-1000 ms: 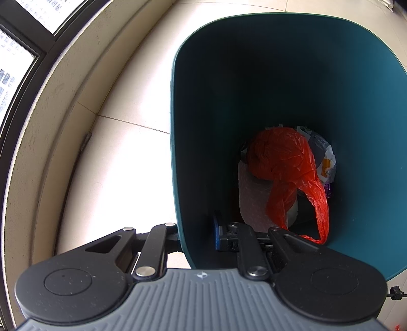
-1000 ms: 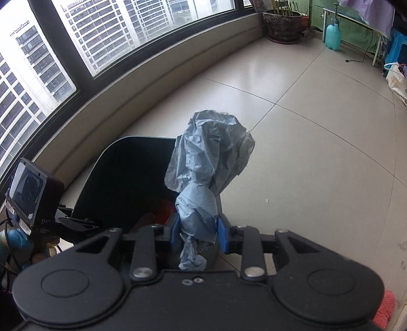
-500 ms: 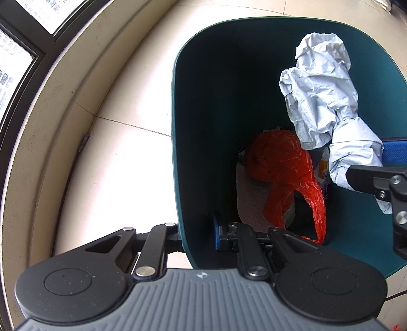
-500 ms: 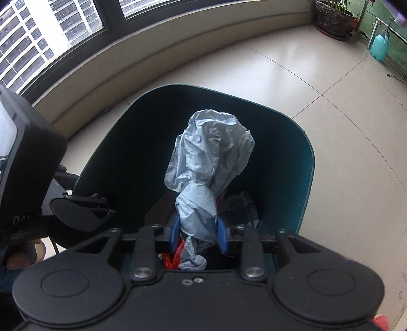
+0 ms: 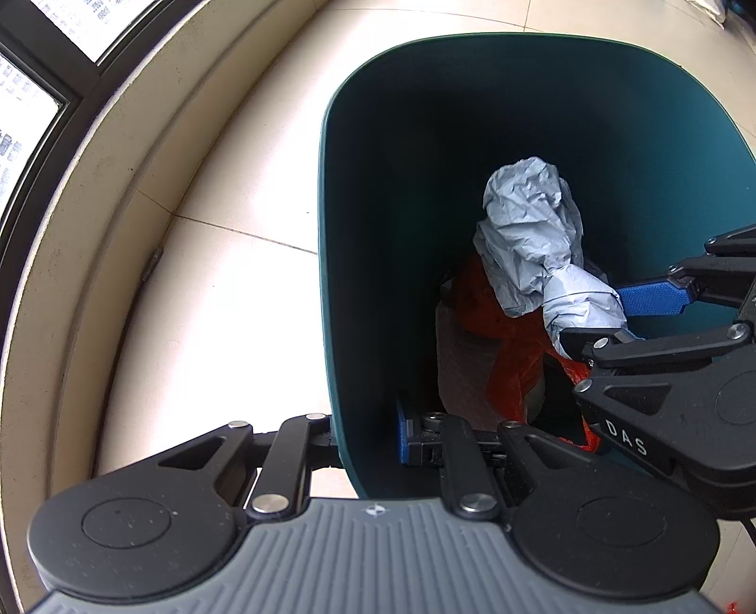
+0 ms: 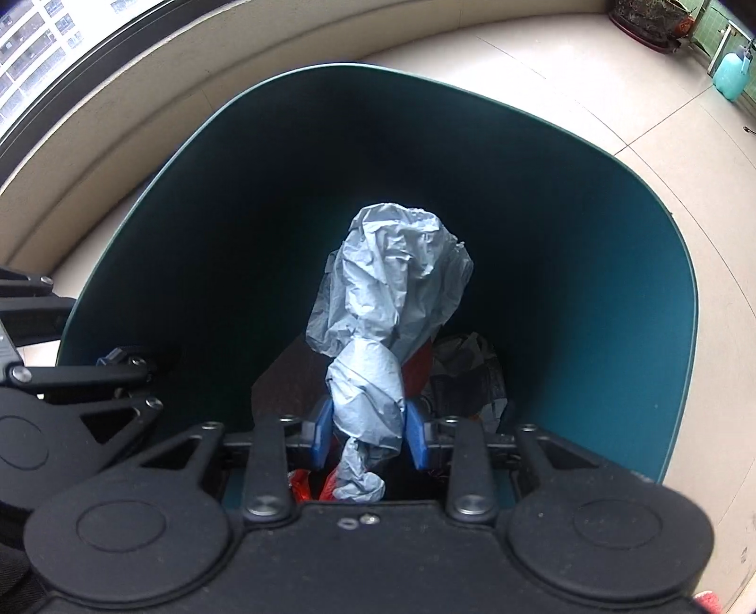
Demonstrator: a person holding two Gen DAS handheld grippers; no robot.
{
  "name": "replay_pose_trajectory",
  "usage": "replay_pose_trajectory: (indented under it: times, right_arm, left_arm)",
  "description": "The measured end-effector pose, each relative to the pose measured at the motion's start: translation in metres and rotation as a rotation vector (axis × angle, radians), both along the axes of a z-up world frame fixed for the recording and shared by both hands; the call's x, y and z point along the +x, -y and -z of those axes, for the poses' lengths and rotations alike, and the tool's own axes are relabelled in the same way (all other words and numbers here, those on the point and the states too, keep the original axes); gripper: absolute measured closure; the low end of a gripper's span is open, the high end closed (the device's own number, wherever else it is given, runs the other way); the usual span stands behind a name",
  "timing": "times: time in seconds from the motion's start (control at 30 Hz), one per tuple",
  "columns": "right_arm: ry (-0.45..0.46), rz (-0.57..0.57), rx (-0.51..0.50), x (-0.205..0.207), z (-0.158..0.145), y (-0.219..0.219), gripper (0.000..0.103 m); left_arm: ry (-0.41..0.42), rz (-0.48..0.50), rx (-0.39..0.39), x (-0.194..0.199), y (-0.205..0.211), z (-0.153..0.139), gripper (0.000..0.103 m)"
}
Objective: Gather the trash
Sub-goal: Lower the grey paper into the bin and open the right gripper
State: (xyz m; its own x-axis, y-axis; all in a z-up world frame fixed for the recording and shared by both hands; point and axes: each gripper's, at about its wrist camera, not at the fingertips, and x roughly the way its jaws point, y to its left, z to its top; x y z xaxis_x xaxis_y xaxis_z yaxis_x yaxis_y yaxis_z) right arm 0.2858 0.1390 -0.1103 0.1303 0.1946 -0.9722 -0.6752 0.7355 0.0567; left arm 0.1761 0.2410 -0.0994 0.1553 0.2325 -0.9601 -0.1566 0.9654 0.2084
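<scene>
A dark teal trash bin [image 5: 368,245] [image 6: 638,293] stands on the tiled floor. My left gripper [image 5: 366,437] is shut on the bin's near wall, one finger outside and one inside. My right gripper [image 6: 368,434] is shut on a crumpled grey plastic bag [image 6: 387,302] and holds it inside the bin's mouth; it also shows in the left wrist view [image 5: 534,241], with the right gripper [image 5: 609,311] reaching in from the right. An orange-red plastic bag [image 5: 515,340] and other wrappers [image 6: 468,373] lie at the bottom of the bin.
A curved beige ledge [image 5: 94,198] under a dark-framed window runs to the left of the bin. A plant pot [image 6: 647,19] and a turquoise jug [image 6: 730,75] stand far off on the floor at the upper right.
My right gripper has carried the grey bag from beside the bin to over its mouth and then down inside it. The left gripper has kept its hold on the bin wall.
</scene>
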Motion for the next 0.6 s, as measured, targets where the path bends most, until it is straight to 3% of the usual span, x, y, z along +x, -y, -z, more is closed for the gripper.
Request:
replay_pose_trajectory:
  times: [0.1,0.27,0.6]
  right_arm:
    - [-0.015,-0.004,-0.024,0.001,0.004,-0.003,0.068]
    - [-0.024,-0.010,0.005,-0.003,-0.001,0.005,0.056]
    - [0.002,-0.014,0.157,-0.010,-0.060,0.048,0.047]
  left_arm:
    - [0.000,0.000,-0.001,0.001,0.000,-0.002,0.087]
    - [0.000,0.001,0.002,0.002,0.001,-0.005,0.087]
    - [0.005,0.001,0.008,0.001,0.004,-0.008,0.087]
